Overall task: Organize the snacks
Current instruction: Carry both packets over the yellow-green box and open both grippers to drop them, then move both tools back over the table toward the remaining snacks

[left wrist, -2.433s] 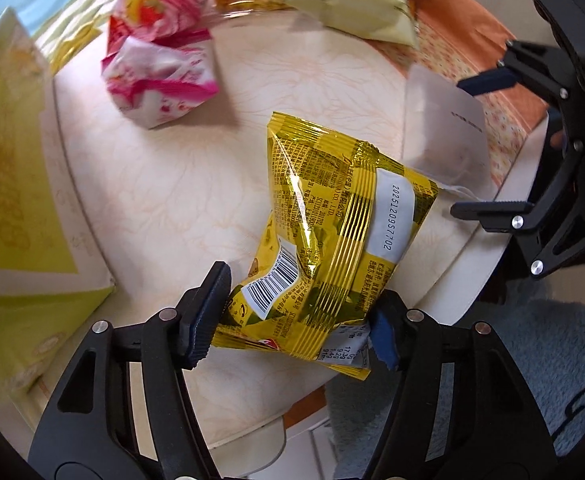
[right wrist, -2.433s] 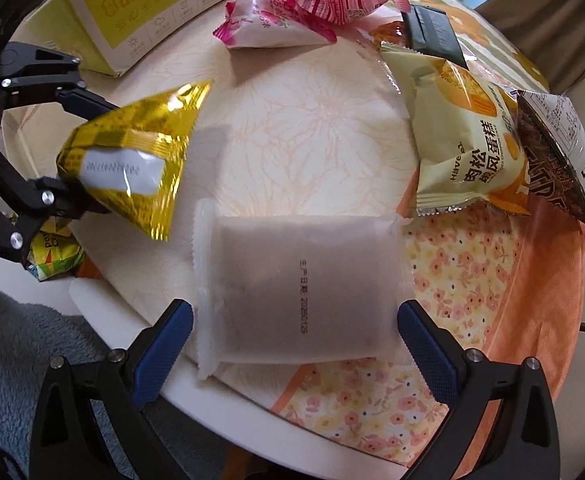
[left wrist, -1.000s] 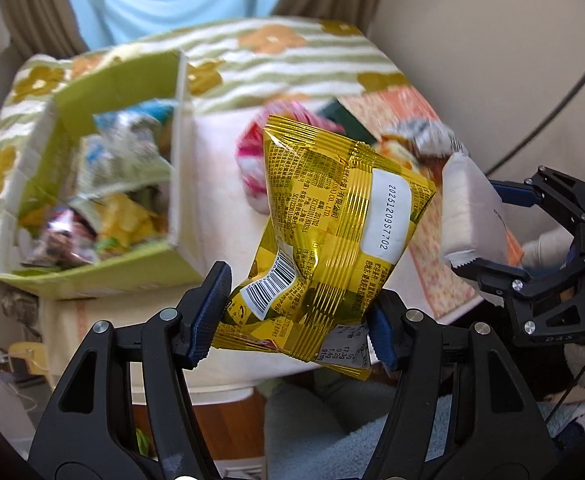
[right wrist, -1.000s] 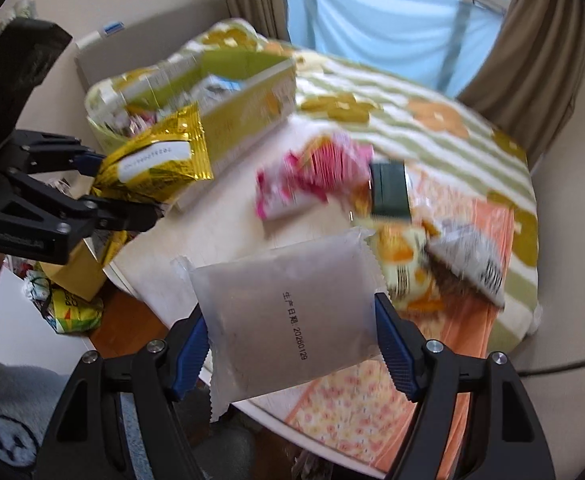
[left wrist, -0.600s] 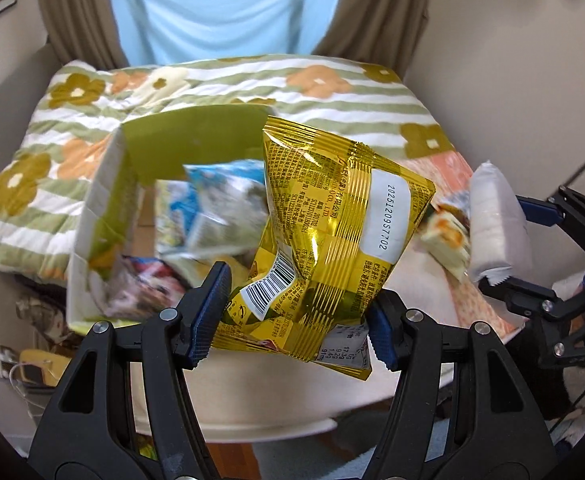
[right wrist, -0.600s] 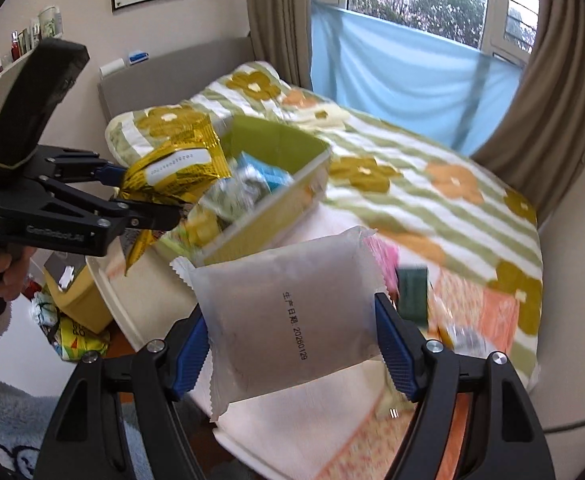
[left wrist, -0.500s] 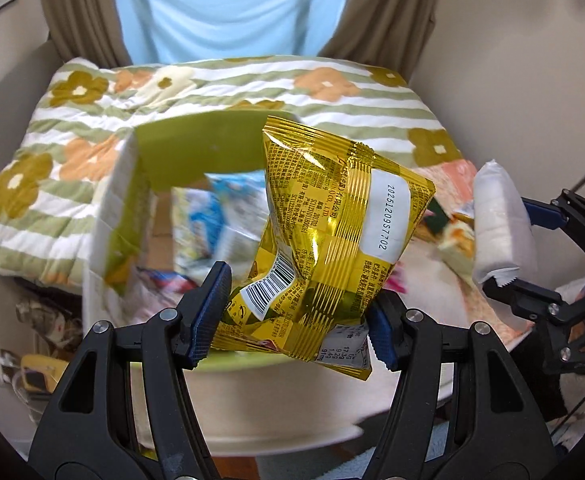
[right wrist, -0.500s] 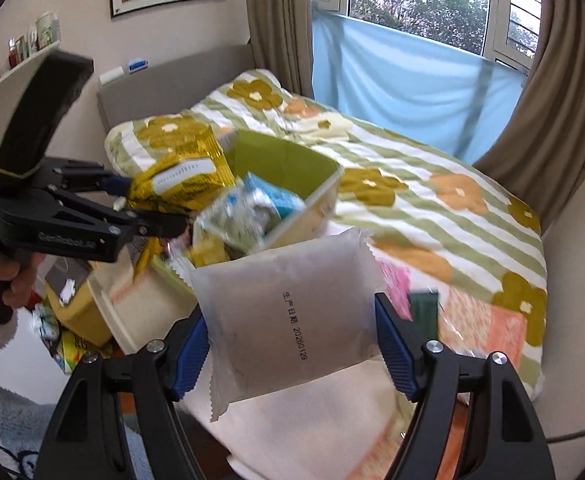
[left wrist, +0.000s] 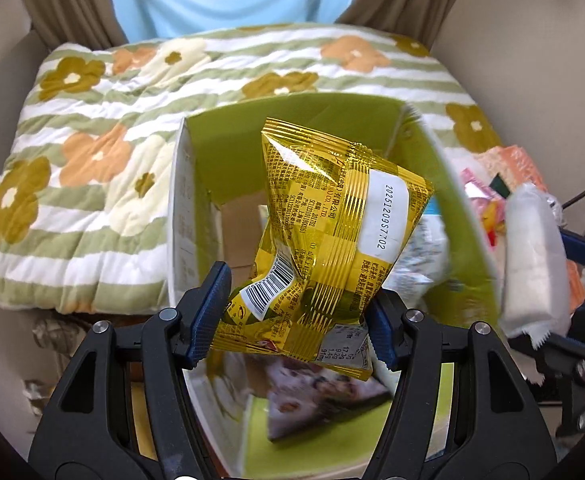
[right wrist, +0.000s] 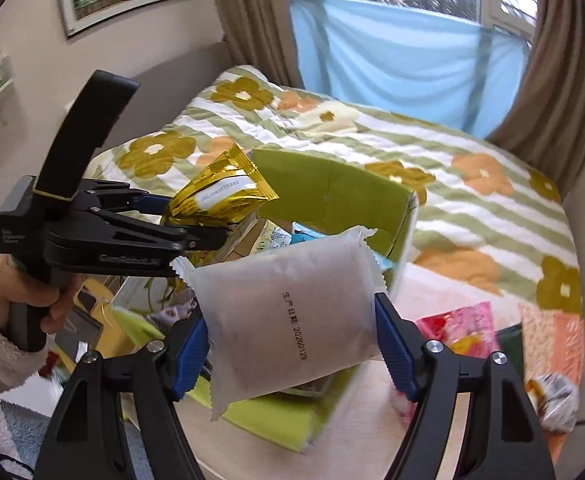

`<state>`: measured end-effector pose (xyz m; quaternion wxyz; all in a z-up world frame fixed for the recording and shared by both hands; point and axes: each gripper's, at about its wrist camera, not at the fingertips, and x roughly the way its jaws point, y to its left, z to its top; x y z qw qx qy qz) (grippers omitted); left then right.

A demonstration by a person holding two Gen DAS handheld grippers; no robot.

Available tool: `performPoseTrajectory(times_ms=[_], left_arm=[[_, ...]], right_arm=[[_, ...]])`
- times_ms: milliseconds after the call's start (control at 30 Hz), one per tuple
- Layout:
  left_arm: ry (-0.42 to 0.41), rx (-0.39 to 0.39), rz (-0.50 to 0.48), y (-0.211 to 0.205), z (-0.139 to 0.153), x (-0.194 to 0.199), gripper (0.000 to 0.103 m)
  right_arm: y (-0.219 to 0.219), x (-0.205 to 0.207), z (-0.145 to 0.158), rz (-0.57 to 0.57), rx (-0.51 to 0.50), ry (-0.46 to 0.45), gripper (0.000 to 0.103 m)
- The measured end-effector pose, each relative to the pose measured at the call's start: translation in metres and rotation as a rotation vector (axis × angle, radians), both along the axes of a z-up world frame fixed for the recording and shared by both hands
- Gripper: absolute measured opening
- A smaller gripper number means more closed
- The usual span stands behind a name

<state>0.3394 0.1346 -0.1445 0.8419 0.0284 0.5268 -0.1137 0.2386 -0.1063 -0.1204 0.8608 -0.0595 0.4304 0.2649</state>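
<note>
My left gripper (left wrist: 298,316) is shut on a gold foil snack bag (left wrist: 332,232) and holds it in the air over the open green cardboard box (left wrist: 332,132). It also shows in the right wrist view (right wrist: 220,194), held above the box (right wrist: 332,192). My right gripper (right wrist: 288,344) is shut on a frosted white snack packet (right wrist: 288,320), held in the air just in front of the box's near right side; the packet shows in the left wrist view (left wrist: 532,264). Several snack packs (left wrist: 424,256) lie inside the box.
The box stands on a round table (right wrist: 372,432). A pink snack bag (right wrist: 456,324) and other packs lie on the table to the right. A flowered striped quilt (left wrist: 92,160) covers the bed behind. Curtains and a window are at the back.
Both grippers have lifted their packs off the table and swung left to the green box. The gold bag has come over the box's opening; the white packet has come up to its near side.
</note>
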Motion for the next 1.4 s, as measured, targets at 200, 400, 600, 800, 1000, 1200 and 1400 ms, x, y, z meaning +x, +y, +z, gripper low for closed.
performPoseTrajectory(times_ms=[200, 400, 600, 800, 1000, 1200, 1400], left_arm=[[-0.011, -0.009, -0.021, 0.005, -0.016, 0.018, 0.099], [-0.020, -0.028, 0.046, 0.013, -0.017, 0.006, 0.100], [-0.033, -0.021, 0.110, 0.021, -0.005, -0.019, 0.100], [-0.066, -0.025, 0.144, 0.028, 0.002, -0.036, 0.100], [-0.055, -0.057, 0.164, 0.034, 0.001, -0.049, 0.100], [-0.045, -0.055, 0.171, 0.038, 0.000, -0.060, 0.100], [-0.046, -0.070, 0.164, 0.047, 0.001, -0.067, 0.100]], right_arm=[[0.019, 0.010, -0.012, -0.063, -0.033, 0.046, 0.072], [0.021, 0.012, -0.018, -0.069, -0.058, 0.062, 0.072], [0.018, 0.011, -0.021, -0.048, -0.052, 0.065, 0.072], [0.020, 0.013, -0.023, -0.023, -0.045, 0.083, 0.073], [0.026, 0.007, -0.041, 0.011, -0.069, 0.131, 0.096], [0.025, 0.001, -0.048, -0.002, -0.092, 0.123, 0.098], [0.030, -0.004, -0.045, -0.016, -0.101, 0.103, 0.098]])
